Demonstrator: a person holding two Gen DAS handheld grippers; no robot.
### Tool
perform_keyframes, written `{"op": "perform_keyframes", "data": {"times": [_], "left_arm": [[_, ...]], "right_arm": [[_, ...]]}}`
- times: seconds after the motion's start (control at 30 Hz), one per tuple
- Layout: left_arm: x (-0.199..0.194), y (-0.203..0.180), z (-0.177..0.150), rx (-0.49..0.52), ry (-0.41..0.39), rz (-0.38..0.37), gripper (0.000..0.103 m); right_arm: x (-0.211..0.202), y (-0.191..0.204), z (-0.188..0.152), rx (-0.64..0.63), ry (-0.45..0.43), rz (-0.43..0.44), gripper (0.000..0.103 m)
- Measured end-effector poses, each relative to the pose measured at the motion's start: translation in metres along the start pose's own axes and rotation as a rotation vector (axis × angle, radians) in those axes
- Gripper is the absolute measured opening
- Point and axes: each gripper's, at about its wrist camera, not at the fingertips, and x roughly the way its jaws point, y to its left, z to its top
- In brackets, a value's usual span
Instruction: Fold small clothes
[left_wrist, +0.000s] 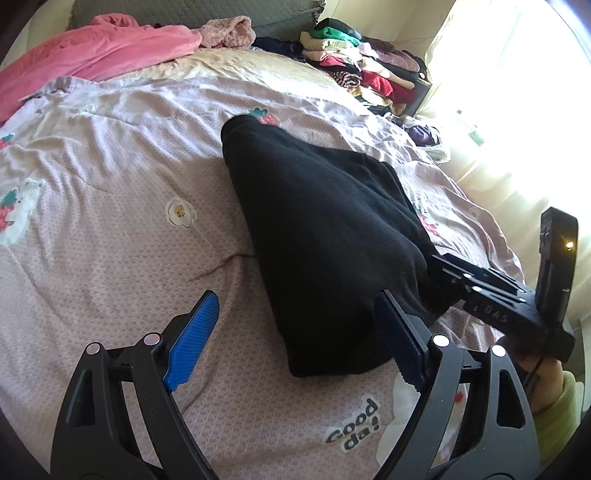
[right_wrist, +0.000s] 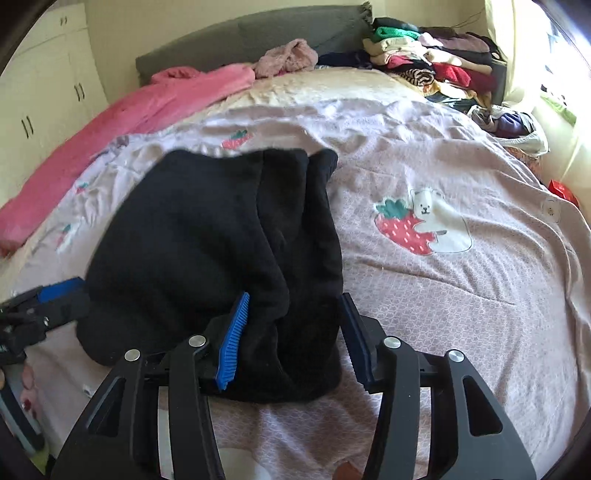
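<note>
right gripper (right_wrist: 291, 339) fingers spread astride black garment (right_wrist: 207, 236) | apparently folded, lumpy

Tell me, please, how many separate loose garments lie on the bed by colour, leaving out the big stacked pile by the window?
Black: 1, the black garment, between the jaws of the right gripper
Bright pink: 1, the pink garment
Dusty pink: 1, the fuzzy garment by the headboard
Total: 3

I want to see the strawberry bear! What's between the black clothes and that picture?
Nothing but bare, wrinkled purple bedcover. In the right wrist view, the black garment lies to the left of the strawberry bear picture, and only bedcover shows in the stretch between them.
</note>
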Motion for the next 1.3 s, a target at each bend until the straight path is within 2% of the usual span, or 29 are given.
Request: {"op": "perform_keyframes", "data": {"times": [0.17,0.2,0.27,0.37,0.43,0.6,0.8,1.1,1.3], "left_arm": [[-0.014,0.000,0.000,-0.013,-0.029,0.002,0.086],[-0.016,0.000,0.001,-0.013,-0.032,0.000,0.086],[-0.021,-0.001,0.001,-0.011,-0.038,-0.001,0.087],[-0.030,-0.005,0.000,-0.003,-0.051,0.000,0.093],[-0.036,-0.008,0.001,0.005,-0.056,0.014,0.093],[-0.058,-0.014,-0.003,0.048,-0.098,0.085,0.093],[-0.085,-0.015,-0.012,0.062,-0.142,0.107,0.093],[-0.114,-0.026,-0.038,0.107,-0.181,0.139,0.093],[-0.124,-0.029,-0.056,0.117,-0.166,0.126,0.093]], "right_arm": [[-0.026,0.003,0.001,0.010,-0.048,0.007,0.066],[-0.033,0.004,0.001,0.009,-0.069,0.003,0.069],[-0.049,0.008,0.000,0.000,-0.115,-0.009,0.081],[-0.067,0.013,0.000,-0.009,-0.168,-0.019,0.093],[-0.082,0.017,-0.003,-0.012,-0.211,-0.045,0.096],[-0.116,0.024,-0.011,-0.014,-0.293,-0.052,0.098],[-0.146,0.033,-0.025,-0.046,-0.338,-0.094,0.098],[-0.175,0.037,-0.049,-0.015,-0.353,-0.093,0.098],[-0.183,0.042,-0.067,-0.027,-0.352,-0.119,0.098]]}}
